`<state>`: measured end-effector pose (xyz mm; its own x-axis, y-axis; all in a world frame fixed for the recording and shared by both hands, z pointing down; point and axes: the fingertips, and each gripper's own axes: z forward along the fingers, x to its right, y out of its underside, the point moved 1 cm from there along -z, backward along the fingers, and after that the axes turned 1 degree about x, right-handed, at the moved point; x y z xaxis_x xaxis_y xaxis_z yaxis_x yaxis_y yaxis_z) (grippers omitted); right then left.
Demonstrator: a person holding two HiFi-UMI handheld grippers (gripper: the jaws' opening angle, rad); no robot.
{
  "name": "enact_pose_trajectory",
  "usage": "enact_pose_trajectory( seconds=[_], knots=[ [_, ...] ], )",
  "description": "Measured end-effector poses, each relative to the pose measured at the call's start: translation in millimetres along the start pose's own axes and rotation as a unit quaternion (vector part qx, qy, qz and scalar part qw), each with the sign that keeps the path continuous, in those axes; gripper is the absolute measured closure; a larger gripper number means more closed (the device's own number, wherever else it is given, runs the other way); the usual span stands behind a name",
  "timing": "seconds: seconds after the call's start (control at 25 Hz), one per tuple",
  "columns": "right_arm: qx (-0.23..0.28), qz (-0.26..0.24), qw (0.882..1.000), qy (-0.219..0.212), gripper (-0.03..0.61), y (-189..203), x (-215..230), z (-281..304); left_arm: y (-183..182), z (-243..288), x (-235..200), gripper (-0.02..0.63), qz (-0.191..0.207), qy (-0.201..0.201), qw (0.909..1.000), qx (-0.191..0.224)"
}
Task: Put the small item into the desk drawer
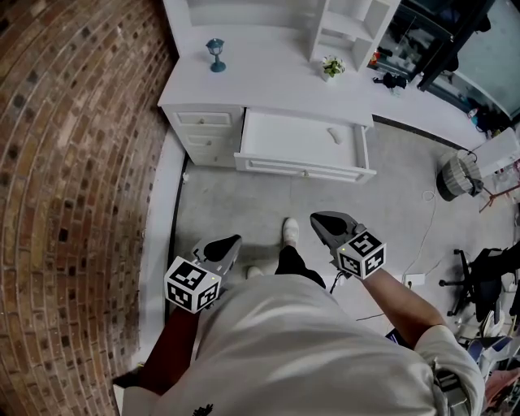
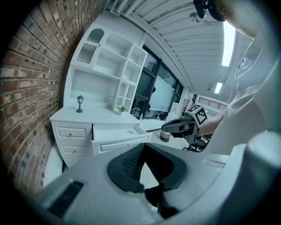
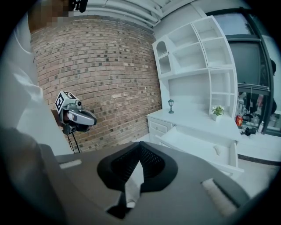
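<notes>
The white desk (image 1: 268, 77) has its wide drawer (image 1: 280, 138) pulled out. A small white item (image 1: 334, 135) lies inside near the drawer's right end; it also shows in the left gripper view (image 2: 131, 131) and the right gripper view (image 3: 216, 150). Both grippers hang at waist height, well back from the desk. My left gripper (image 1: 230, 242) (image 2: 143, 146) is shut with nothing in it. My right gripper (image 1: 318, 219) (image 3: 140, 145) is shut and empty too. Each gripper shows in the other's view: the right gripper (image 2: 171, 127) and the left gripper (image 3: 85, 118).
A brick wall (image 1: 73, 187) runs along the left. On the desktop stand a small lantern (image 1: 215, 55) and a potted plant (image 1: 330, 67), under white shelves (image 1: 349, 24). A fan (image 1: 457, 175), a chair (image 1: 487, 272) and cables sit on the right. My shoe (image 1: 290, 231) rests on the grey floor.
</notes>
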<state>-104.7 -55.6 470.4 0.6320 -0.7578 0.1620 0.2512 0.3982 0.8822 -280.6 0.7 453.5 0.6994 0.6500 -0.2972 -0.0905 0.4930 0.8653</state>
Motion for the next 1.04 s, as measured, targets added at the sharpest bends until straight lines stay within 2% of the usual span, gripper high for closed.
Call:
enact_pose_trajectory(
  seconds=[0.44,1.04],
  knots=[
    [-0.004,-0.006,1.0,-0.002,0.566,8.7,-13.7,-2.9,14.7,-5.2,3.9,0.607,-0.007,0.001,1.0,-0.003],
    [-0.005,-0.002,1.0,0.004,0.566,11.2,-2.2,-5.9,13.3,11.4,5.2,0.607,-0.007,0.012,0.9998,-0.012]
  ],
)
